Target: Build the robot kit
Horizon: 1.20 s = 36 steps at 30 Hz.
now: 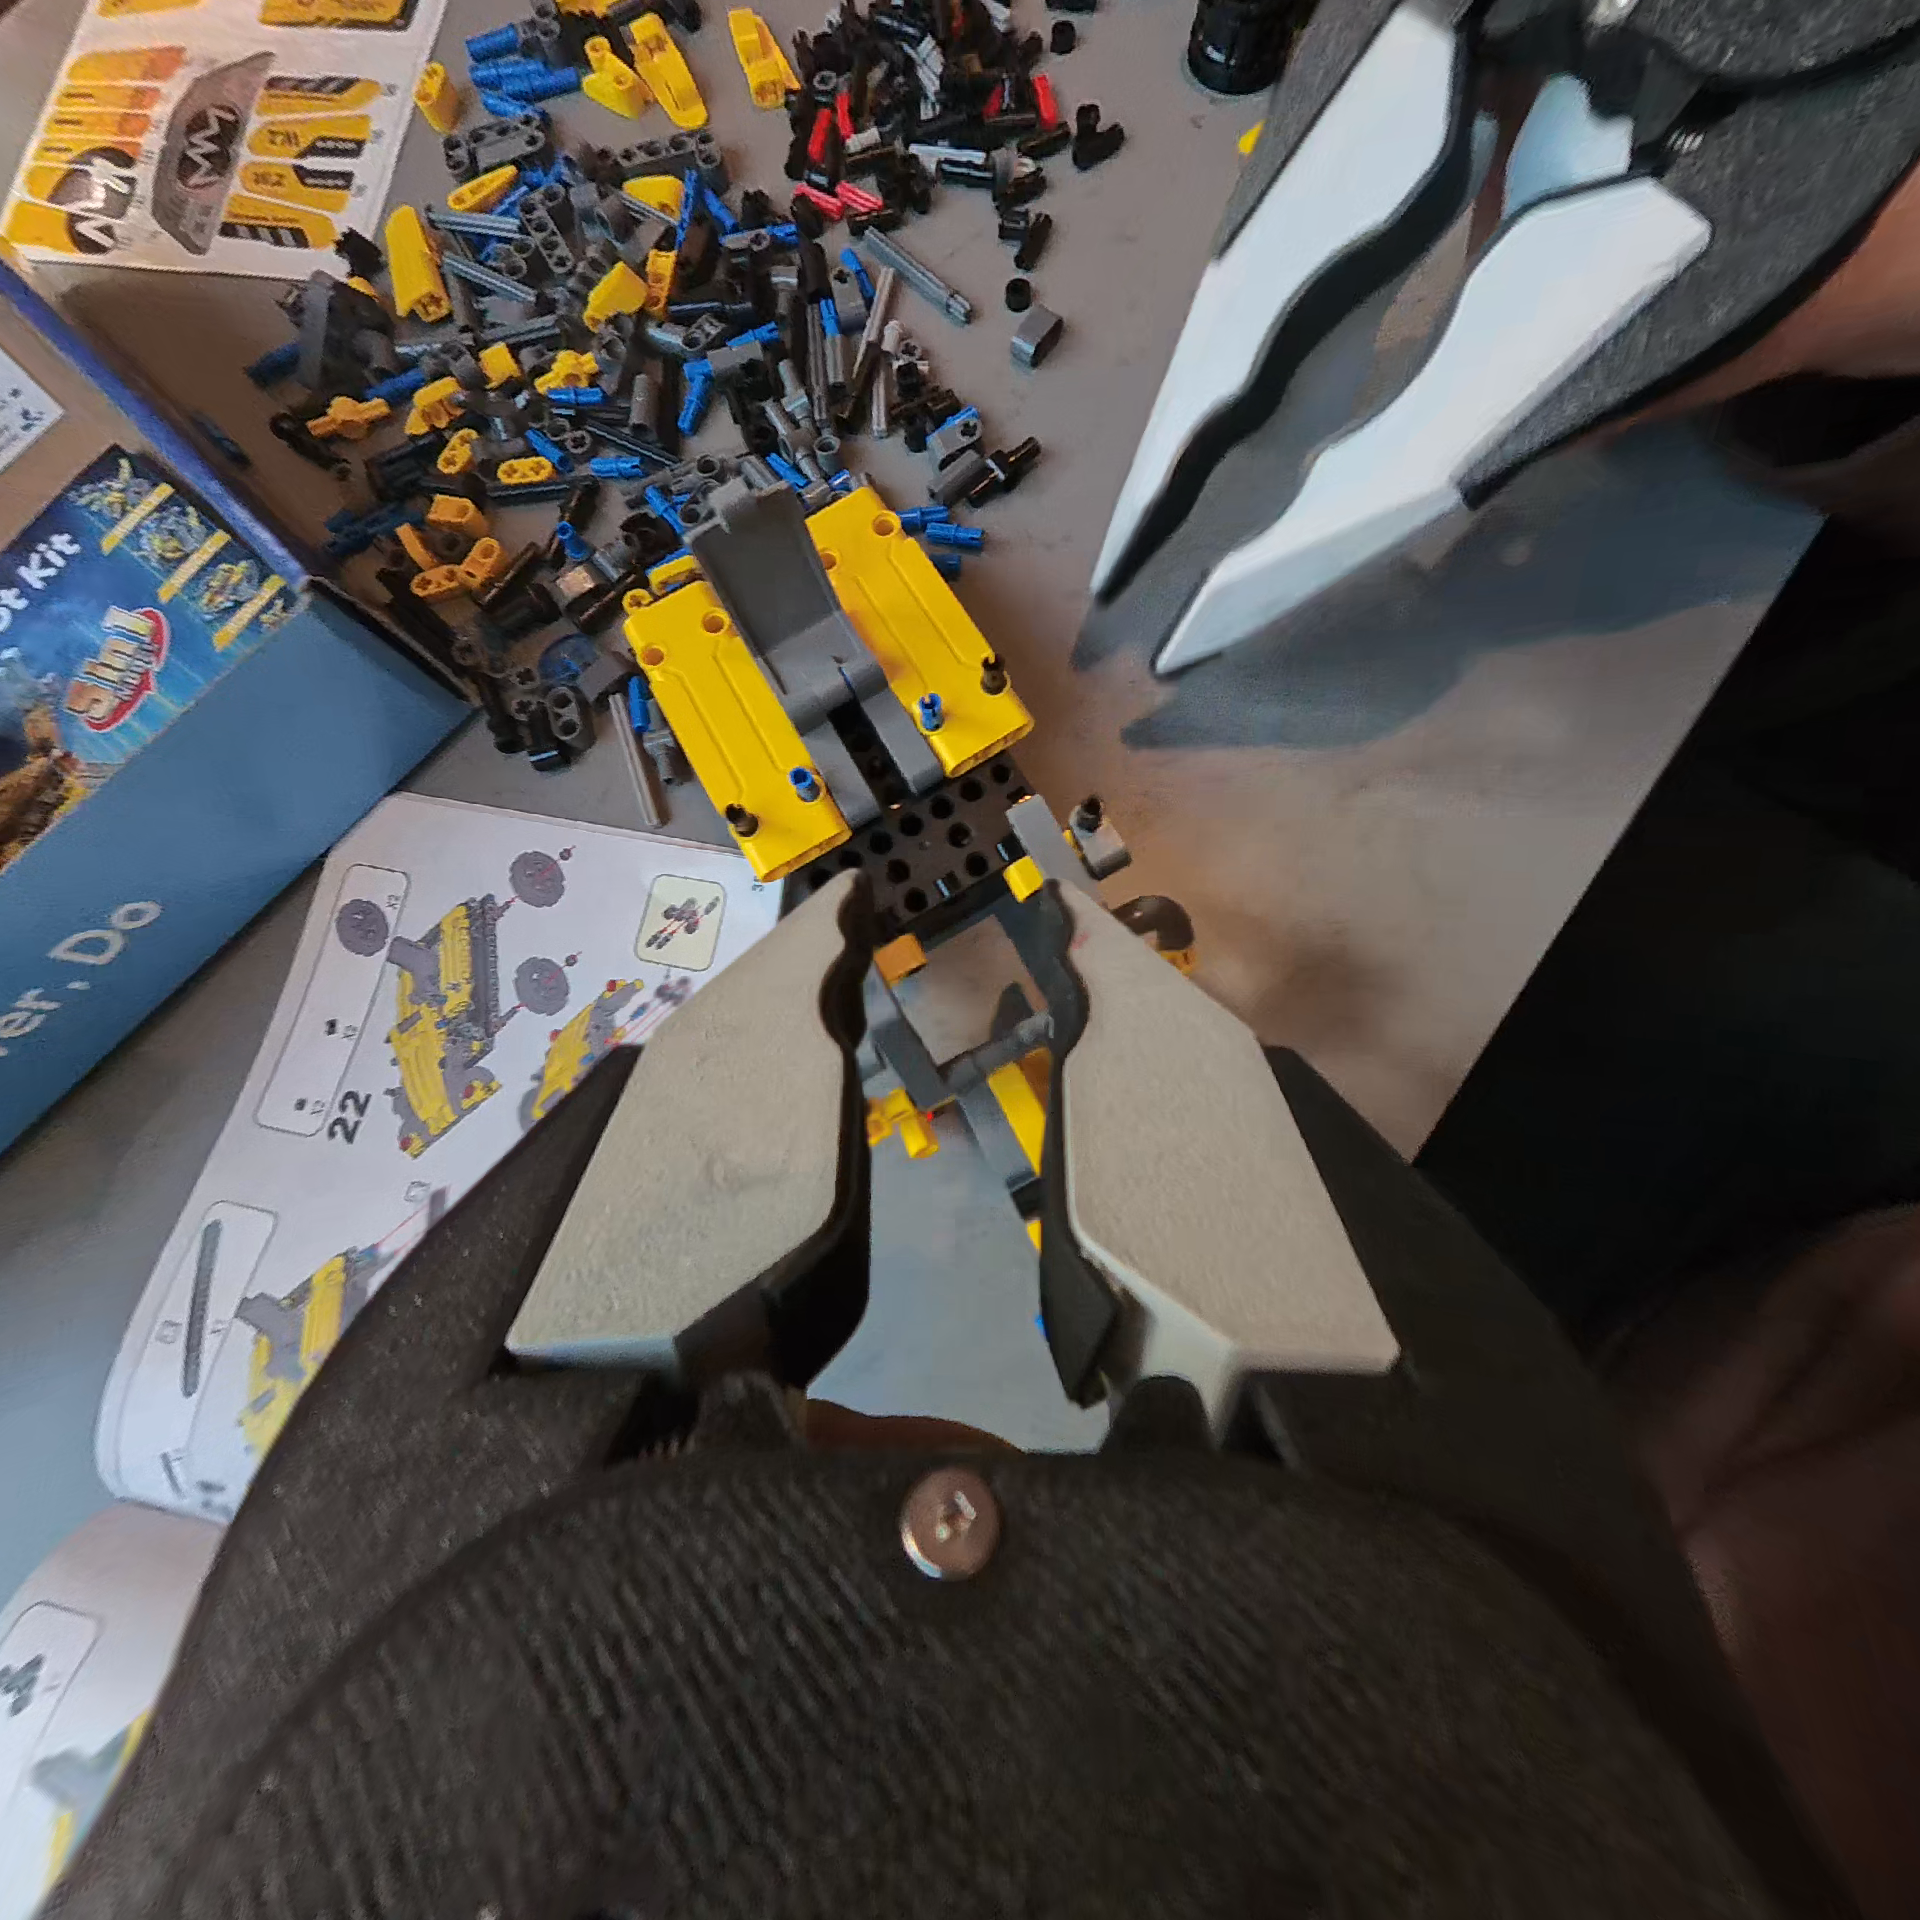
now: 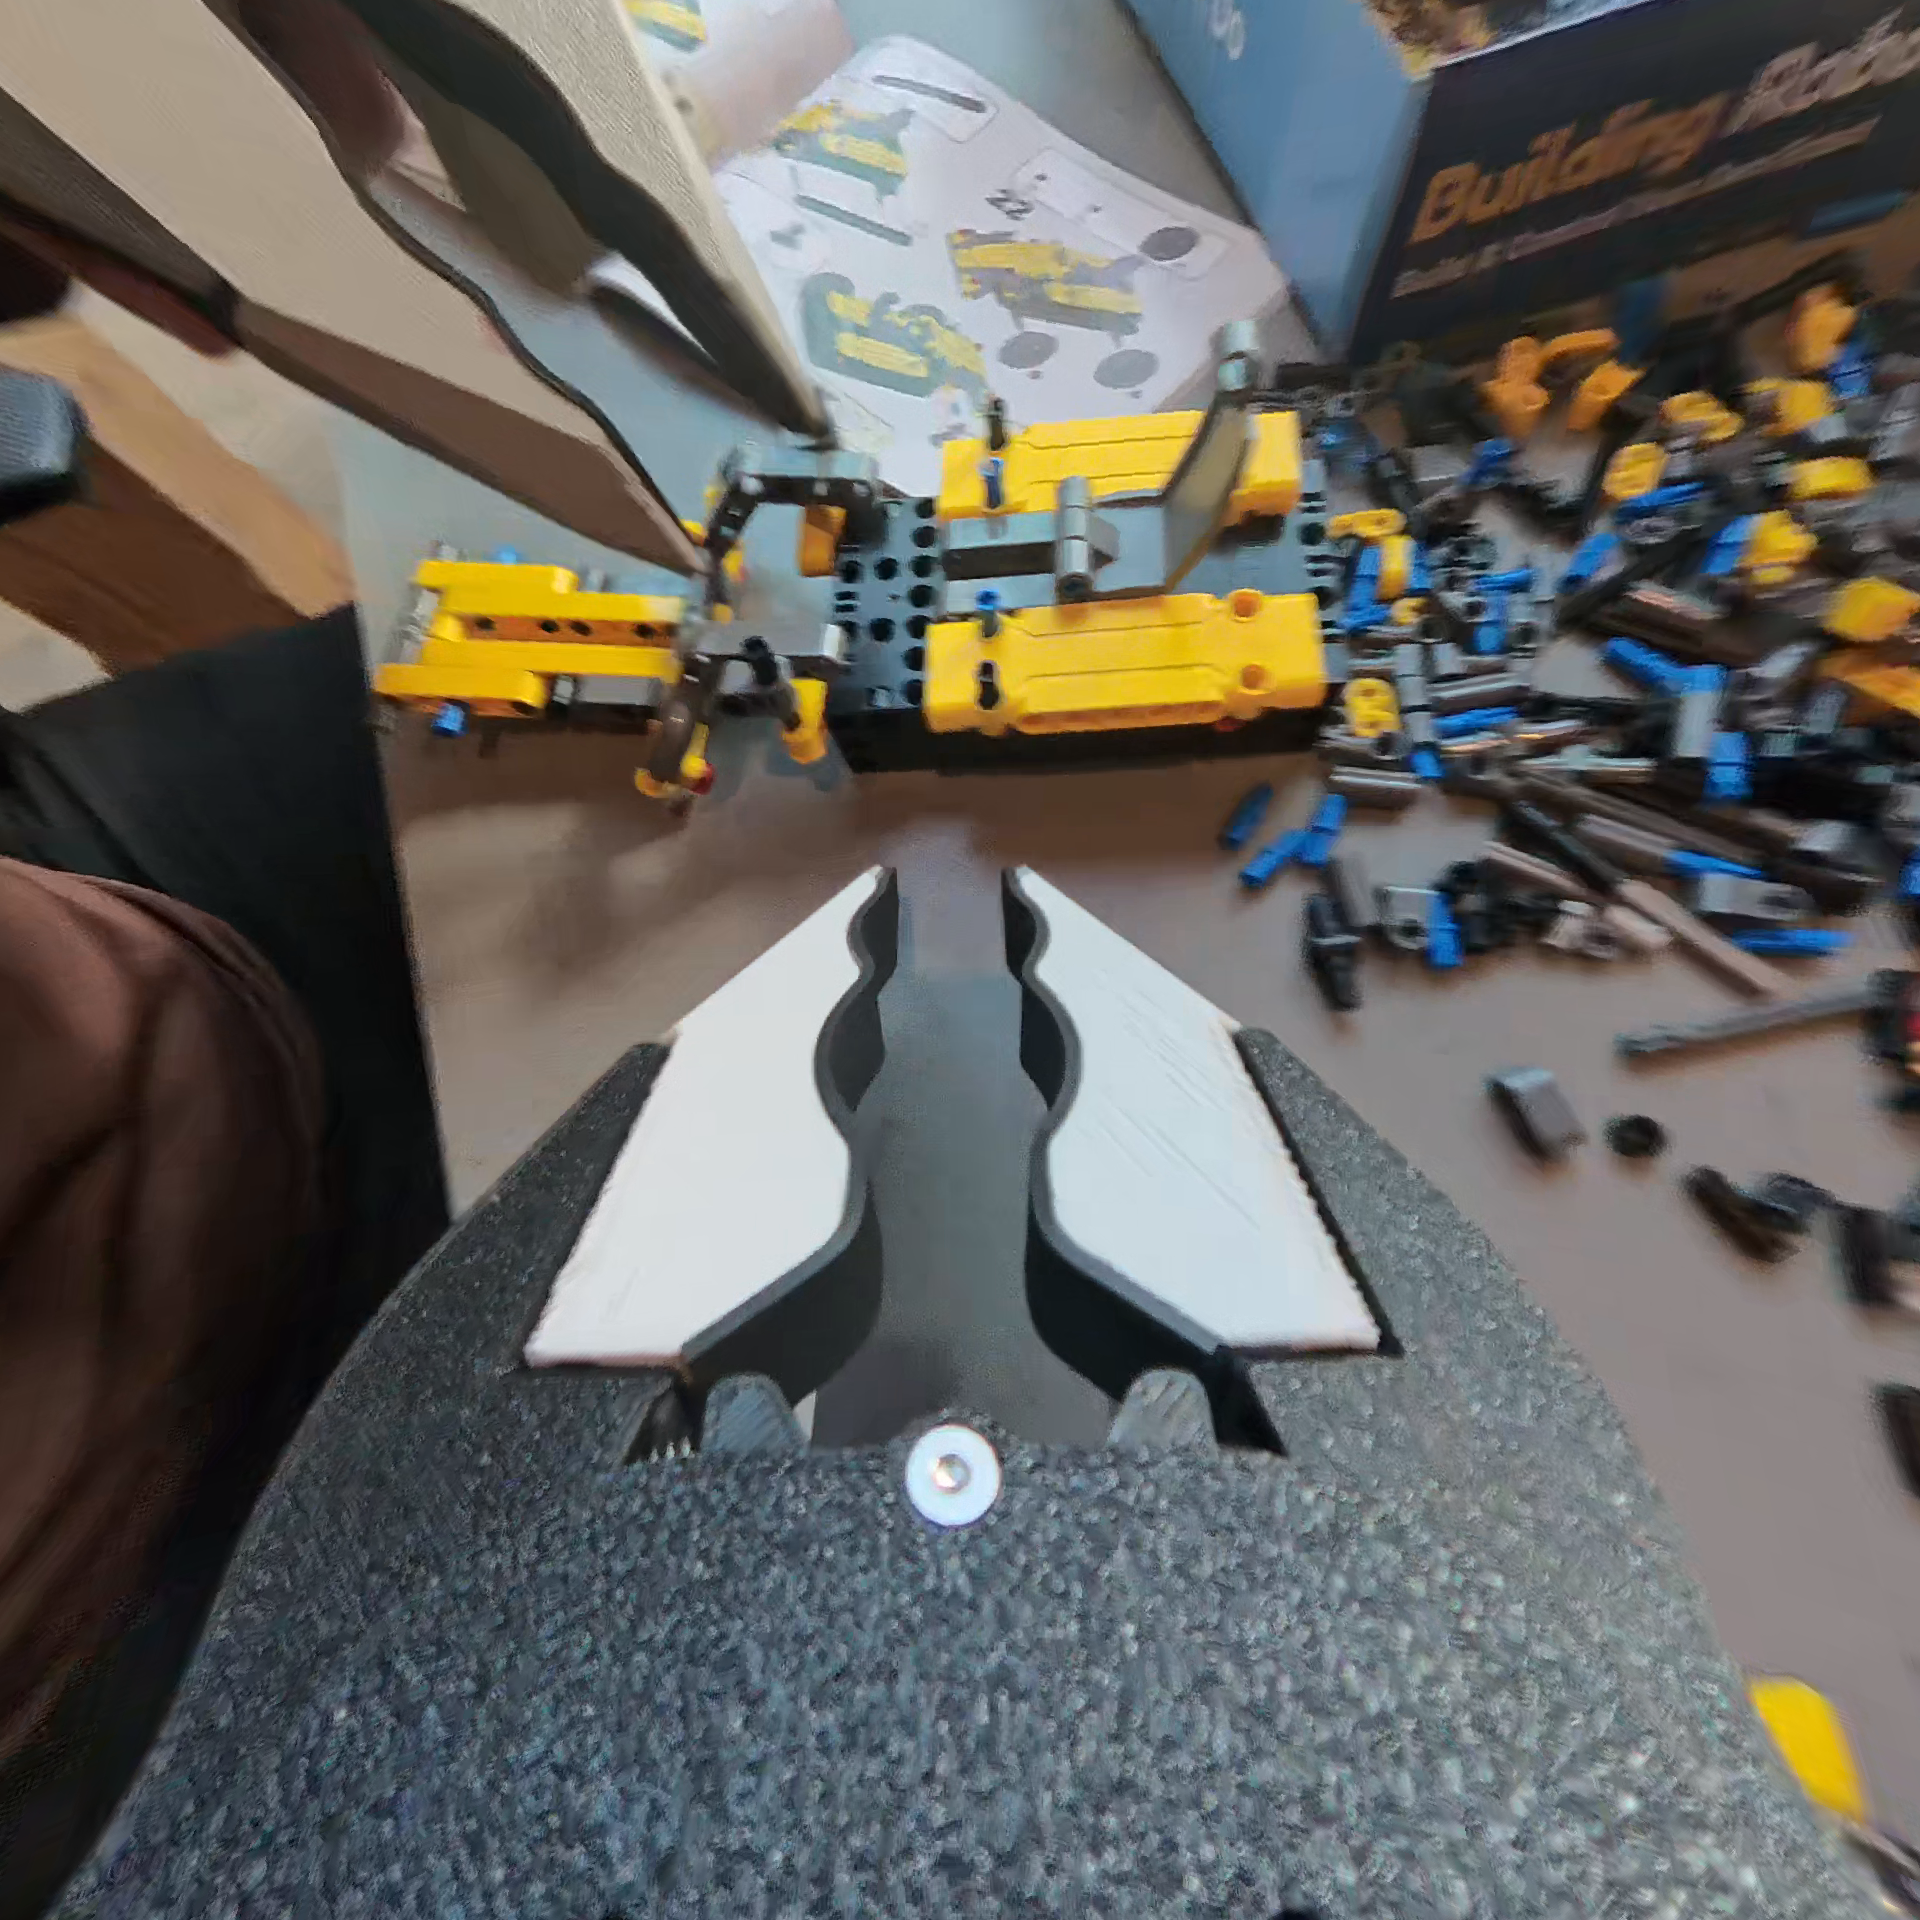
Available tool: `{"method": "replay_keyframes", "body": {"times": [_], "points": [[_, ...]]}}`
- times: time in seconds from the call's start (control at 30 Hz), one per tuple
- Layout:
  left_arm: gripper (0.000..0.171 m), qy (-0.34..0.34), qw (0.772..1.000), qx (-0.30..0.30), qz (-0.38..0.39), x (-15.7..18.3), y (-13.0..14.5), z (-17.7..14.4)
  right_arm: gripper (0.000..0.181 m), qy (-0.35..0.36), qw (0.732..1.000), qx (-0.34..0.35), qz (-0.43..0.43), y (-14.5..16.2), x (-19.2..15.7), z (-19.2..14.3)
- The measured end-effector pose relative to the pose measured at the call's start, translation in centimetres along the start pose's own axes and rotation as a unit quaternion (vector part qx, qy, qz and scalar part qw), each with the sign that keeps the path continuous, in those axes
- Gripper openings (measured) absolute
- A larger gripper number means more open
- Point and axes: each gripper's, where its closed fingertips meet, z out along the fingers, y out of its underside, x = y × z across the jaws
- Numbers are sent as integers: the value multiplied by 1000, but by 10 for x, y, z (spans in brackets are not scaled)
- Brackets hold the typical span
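A part-built yellow, black and grey brick model (image 1: 727,707) lies on the grey table; it also shows in the right wrist view (image 2: 1122,665). My left gripper (image 1: 951,891) is closed around the model's narrow grey frame end, one finger on each side; it shows in the right wrist view (image 2: 758,497) at the upper left. My right gripper (image 2: 948,873) hovers above the table a little in front of the model, its fingers slightly apart with nothing between them. In the left wrist view it (image 1: 1138,629) is to the right of the model.
A pile of loose blue, black, yellow and grey pieces (image 1: 644,343) lies beyond the model (image 2: 1662,644). An open instruction booklet (image 1: 468,997) and a blue box (image 1: 208,790) lie to the left. A sticker sheet (image 1: 208,135) is far left. The table edge (image 1: 1558,935) runs on the right. Tip to tip, the grippers are about 8 cm apart.
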Motion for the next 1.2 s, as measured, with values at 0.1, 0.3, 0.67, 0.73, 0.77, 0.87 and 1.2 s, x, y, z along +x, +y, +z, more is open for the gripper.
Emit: {"method": "replay_keyframes", "body": {"times": [0.1,0.3,0.67,0.73,0.77,0.87,1.2], "points": [[41,-18,1000,7,-6,-14,-2,-11,23,23,1000,9,-10,-4,22,-16],[73,78,992,-24,-93,-34,17,-4,40,-13,1000,2,-8,-23,40,-12],[64,207,970,-58,-116,-15,28,22,43,-64,998,-16,17,-19,8,27],[58,223,966,-56,-115,-8,27,22,43,-70,997,-21,18,-16,3,30],[55,229,965,-54,-117,-6,26,21,43,-73,997,-23,20,-14,1,32],[53,234,964,-48,-116,-1,24,22,40,-80,996,-24,29,-12,-7,35],[57,222,968,-54,-102,2,28,20,25,-67,997,-25,34,-11,-22,38]]}}
